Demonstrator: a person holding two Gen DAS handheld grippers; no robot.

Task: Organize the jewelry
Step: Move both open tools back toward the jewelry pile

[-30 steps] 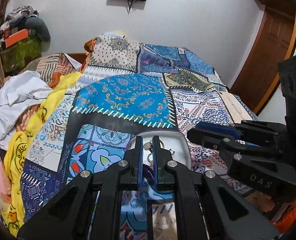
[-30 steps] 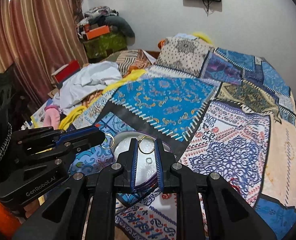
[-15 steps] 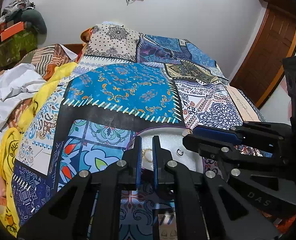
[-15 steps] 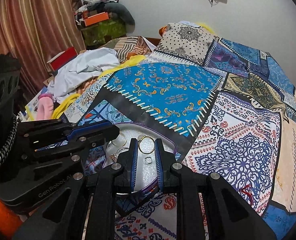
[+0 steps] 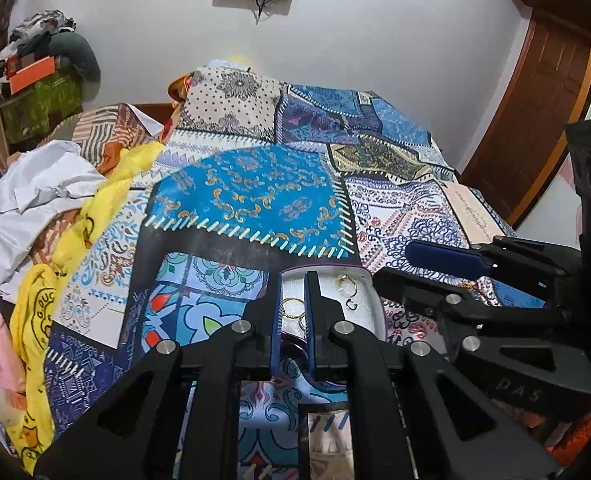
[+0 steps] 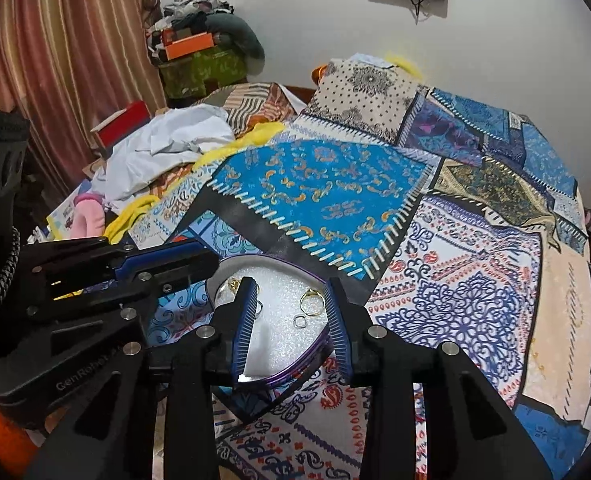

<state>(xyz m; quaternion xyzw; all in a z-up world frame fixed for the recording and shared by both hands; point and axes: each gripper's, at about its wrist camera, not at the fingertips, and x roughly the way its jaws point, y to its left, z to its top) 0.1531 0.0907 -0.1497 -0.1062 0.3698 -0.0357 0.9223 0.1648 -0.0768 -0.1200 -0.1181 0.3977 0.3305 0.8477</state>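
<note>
Right wrist view: the right gripper [image 6: 291, 300] now has its jaws spread wide over the white-lined tray [image 6: 231, 266] on the bed [image 6: 455, 264]; the gold ring [image 6: 310, 303] lies released on the foam. The left gripper [image 5: 293, 304] keeps its jaws narrowly apart, gripping nothing.

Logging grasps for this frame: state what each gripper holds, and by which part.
Right gripper: nothing; its fingers are spread wide above the tray. Left gripper: cannot tell; a gold hoop shows in its narrow gap, pinched or just lying in the tray.
</note>
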